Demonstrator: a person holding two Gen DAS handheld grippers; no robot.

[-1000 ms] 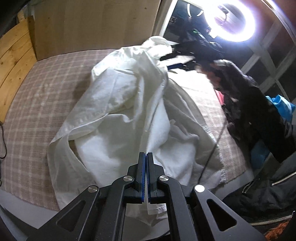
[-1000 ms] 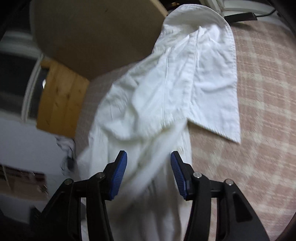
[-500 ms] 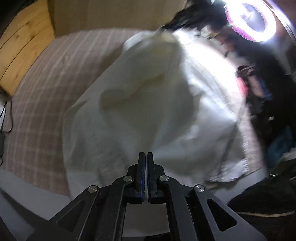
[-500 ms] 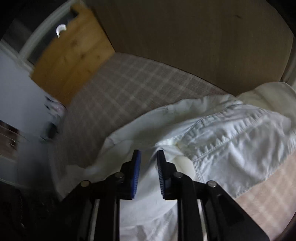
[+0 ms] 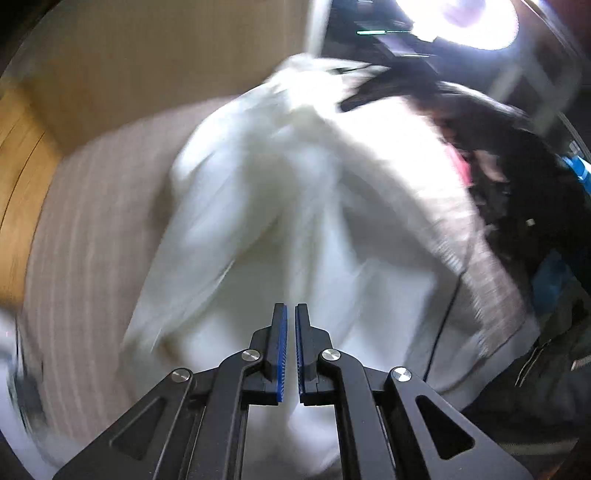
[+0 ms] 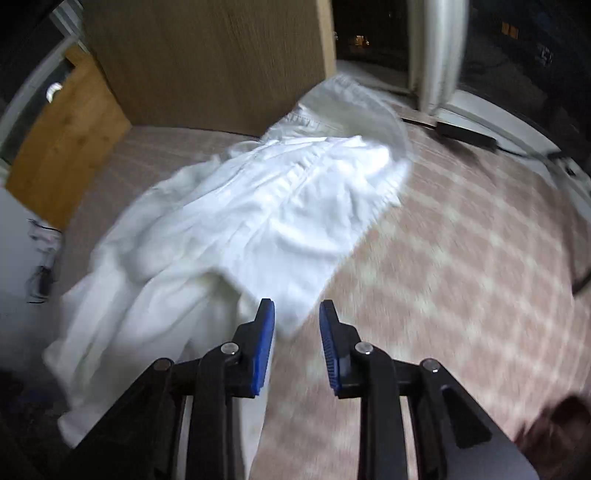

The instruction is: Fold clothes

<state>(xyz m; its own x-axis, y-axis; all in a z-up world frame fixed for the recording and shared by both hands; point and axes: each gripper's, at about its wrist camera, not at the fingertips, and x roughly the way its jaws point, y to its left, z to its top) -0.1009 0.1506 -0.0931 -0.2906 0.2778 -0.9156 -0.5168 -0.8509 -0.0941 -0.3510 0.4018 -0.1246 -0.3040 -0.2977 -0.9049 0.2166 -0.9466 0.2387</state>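
A white shirt (image 6: 266, 221) lies spread and rumpled on the plaid bed cover (image 6: 461, 258), collar end toward the far wooden panel. My right gripper (image 6: 297, 314) is open just above the shirt's near corner, with nothing clamped between its blue pads. In the blurred left wrist view the same shirt (image 5: 295, 221) fills the middle. My left gripper (image 5: 290, 314) hovers over its near edge with the jaws a narrow gap apart; white cloth shows through the gap but does not look pinched. A person's dark sleeve (image 5: 517, 177) reaches in at the shirt's far right.
A wooden panel (image 6: 207, 62) stands behind the bed and a lighter wooden board (image 6: 62, 147) at the left. A dark adapter with a cable (image 6: 465, 134) lies at the bed's far right. A ring light (image 5: 461, 18) glares above. Dark clothes (image 5: 554, 369) pile up at the right.
The right gripper closed on the shirt, carried it, and now stands open with the shirt dropped flat. The left gripper's jaws, shut on the hem before, have parted slightly.
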